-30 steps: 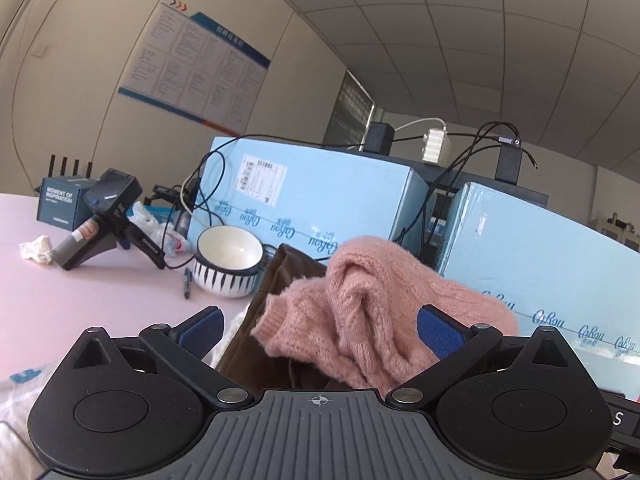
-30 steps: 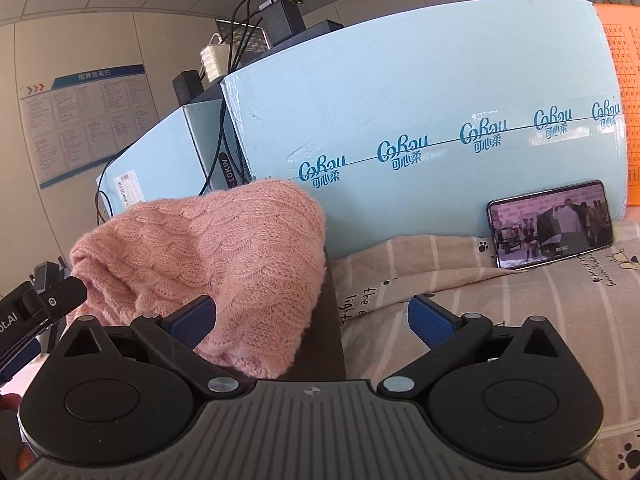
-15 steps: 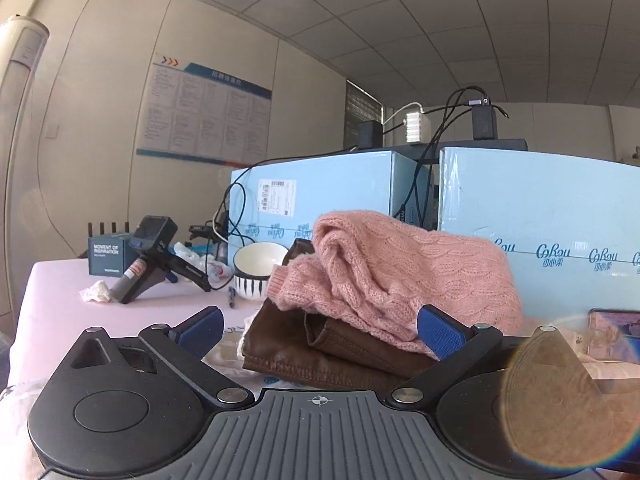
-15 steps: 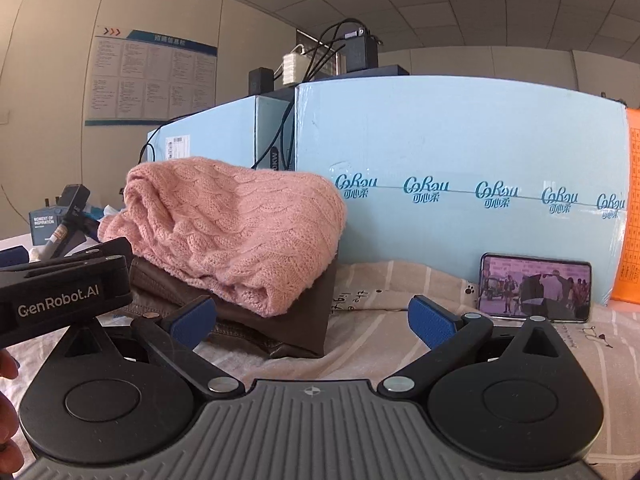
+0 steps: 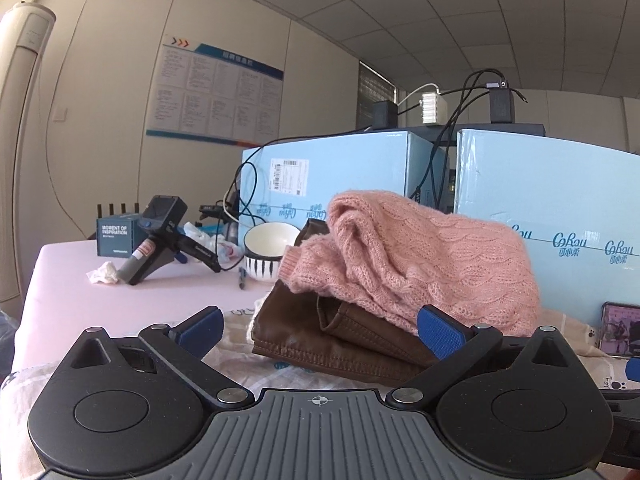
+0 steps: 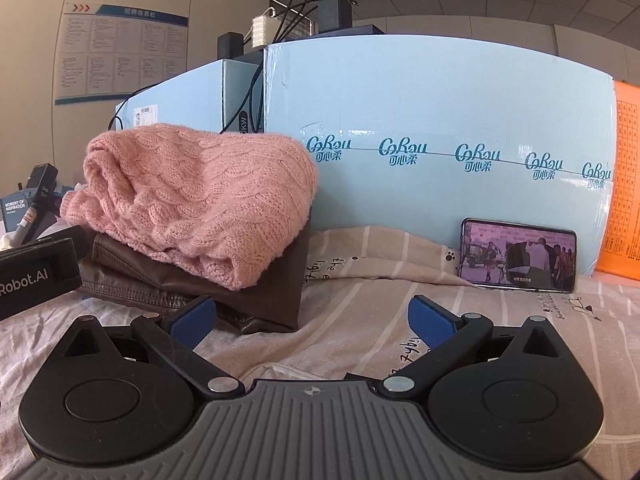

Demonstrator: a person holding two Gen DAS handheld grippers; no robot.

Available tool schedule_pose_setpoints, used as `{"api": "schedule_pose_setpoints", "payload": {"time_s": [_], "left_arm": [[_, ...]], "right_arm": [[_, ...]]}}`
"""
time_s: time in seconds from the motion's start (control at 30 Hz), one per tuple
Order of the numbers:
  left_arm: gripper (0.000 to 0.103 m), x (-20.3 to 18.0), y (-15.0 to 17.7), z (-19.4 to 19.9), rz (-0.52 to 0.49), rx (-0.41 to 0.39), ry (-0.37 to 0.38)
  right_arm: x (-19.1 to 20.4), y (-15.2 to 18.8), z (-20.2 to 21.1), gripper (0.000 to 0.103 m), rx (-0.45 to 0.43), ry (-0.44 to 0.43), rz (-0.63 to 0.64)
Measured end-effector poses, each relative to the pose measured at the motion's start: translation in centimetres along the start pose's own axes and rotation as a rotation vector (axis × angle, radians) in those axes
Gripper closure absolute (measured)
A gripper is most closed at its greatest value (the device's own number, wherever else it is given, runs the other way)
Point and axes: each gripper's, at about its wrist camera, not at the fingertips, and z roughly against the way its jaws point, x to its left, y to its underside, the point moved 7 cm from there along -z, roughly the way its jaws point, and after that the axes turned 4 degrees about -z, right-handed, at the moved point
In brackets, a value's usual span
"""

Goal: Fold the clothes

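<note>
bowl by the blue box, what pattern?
White bowl, black vertical stripes on lower wall; left wrist view.

Looks like an office or lab room pressed into data recording rather than a home: suspended tile ceiling (image 5: 460,12), plain walls, and a printed notice board (image 5: 216,96) headed in Chinese. Crowded with large light-blue shipping cartons (image 6: 440,128) carrying chargers and cables (image 5: 472,100) on top, plus a spare handheld gripper rig (image 5: 164,240) and a small boxed device (image 5: 114,236) on the pink-covered bench (image 5: 80,280). Softened only by a printed bedsheet (image 6: 400,312) spread as a work surface, with a phone (image 6: 518,256) propped against a carton.
</note>
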Motion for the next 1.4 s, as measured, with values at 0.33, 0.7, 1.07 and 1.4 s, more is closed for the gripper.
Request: {"api": "schedule_pose_setpoints", "payload": {"time_s": [0.33,0.7,1.07,1.4], "left_arm": [[0.000,-0.1,-0.2,0.3,-0.008,-0.017,-0.020],[0.000,-0.8,-0.1,0.0,-0.036,-0.009,0.012],[0.000,-0.5,0.0,-0.2,-0.009,0.008,0.029],[0.000,-0.5,0.1,-0.3,-0.006,0.013,0.030]], "right_arm": [[-1.8,-1.1,2.8,0.000,-0.160,-0.008,-0.099],[-1.4,-0.6,1.8,0.000,-0.095,-0.032,-0.094],[-1.4,-0.5,1.6,0.000,-0.081,-0.024,-0.091],[-1.5,-0.5,1.4,0.000,-0.073,-0.023,-0.097]]}}
